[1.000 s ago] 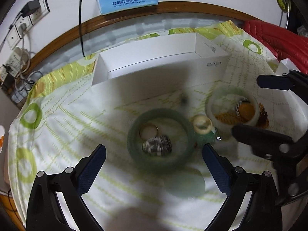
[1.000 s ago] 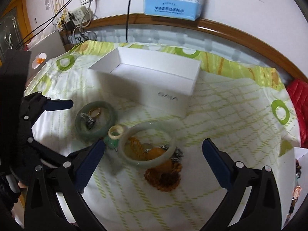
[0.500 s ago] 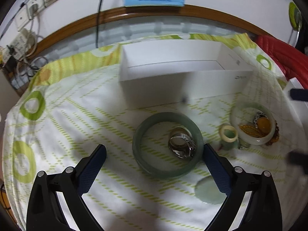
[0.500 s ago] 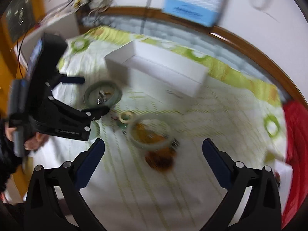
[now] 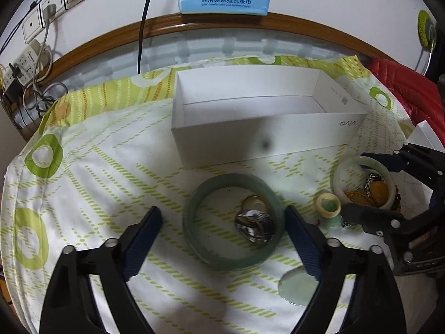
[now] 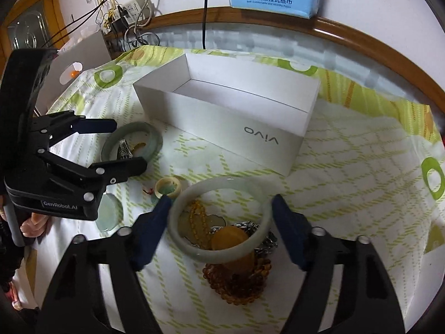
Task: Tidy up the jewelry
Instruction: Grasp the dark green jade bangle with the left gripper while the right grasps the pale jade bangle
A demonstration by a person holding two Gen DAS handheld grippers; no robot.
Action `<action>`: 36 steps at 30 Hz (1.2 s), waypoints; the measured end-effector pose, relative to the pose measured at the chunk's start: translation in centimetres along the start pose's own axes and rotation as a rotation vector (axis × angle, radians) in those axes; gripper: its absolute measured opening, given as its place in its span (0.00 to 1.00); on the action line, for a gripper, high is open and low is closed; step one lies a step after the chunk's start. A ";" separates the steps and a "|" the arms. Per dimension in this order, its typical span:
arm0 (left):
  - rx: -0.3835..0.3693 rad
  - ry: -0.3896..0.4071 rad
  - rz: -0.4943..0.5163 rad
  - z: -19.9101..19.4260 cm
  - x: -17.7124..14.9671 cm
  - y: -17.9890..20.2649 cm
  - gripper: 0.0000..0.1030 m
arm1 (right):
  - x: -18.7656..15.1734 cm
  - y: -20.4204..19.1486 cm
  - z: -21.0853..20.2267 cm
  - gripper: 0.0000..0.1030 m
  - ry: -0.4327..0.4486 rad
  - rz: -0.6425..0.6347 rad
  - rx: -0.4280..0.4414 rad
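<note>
Both hand-held grippers are closing, each with a bangle between its jaws but not yet pinched: the left hand-held gripper [image 5: 222, 217] straddles the dark green bangle [image 5: 194, 231] at frame centre, the right hand-held gripper [image 6: 219, 206] the pale bangle [image 6: 219, 186] at lower centre. To grip well, each should press squarely on the outer rim. The rings [image 5: 254, 220] inside the green bangle and the beads [image 6: 236, 286] and chain under the pale one may snag; the open box [image 6: 236, 128] waits just behind.
</note>
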State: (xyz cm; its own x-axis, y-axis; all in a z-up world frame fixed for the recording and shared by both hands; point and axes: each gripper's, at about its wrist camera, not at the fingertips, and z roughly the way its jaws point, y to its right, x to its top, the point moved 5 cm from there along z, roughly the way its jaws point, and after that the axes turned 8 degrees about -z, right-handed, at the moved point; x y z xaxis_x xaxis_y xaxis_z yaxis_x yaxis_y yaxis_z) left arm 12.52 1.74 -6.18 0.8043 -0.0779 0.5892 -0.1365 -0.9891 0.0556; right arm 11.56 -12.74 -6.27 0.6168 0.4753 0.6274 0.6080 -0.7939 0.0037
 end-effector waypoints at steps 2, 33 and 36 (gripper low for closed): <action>0.001 0.006 0.013 -0.1 -0.1 0.3 0.77 | 0.1 -0.3 0.2 0.65 0.001 -0.015 0.000; 0.076 0.225 -0.004 -4.8 0.6 -0.1 0.71 | 0.4 0.1 -2.0 0.65 0.112 0.016 -0.001; 0.093 0.245 -0.008 -5.4 0.9 -0.1 0.71 | 0.7 0.1 -2.9 0.65 0.143 0.017 0.004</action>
State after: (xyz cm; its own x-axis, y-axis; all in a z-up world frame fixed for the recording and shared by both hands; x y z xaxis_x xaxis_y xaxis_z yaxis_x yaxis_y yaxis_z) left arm 10.14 2.40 -1.29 0.6395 -0.0490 0.7673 -0.0682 -0.9976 -0.0069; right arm 10.61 -13.52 -3.58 0.5499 0.4026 0.7318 0.6003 -0.7997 -0.0111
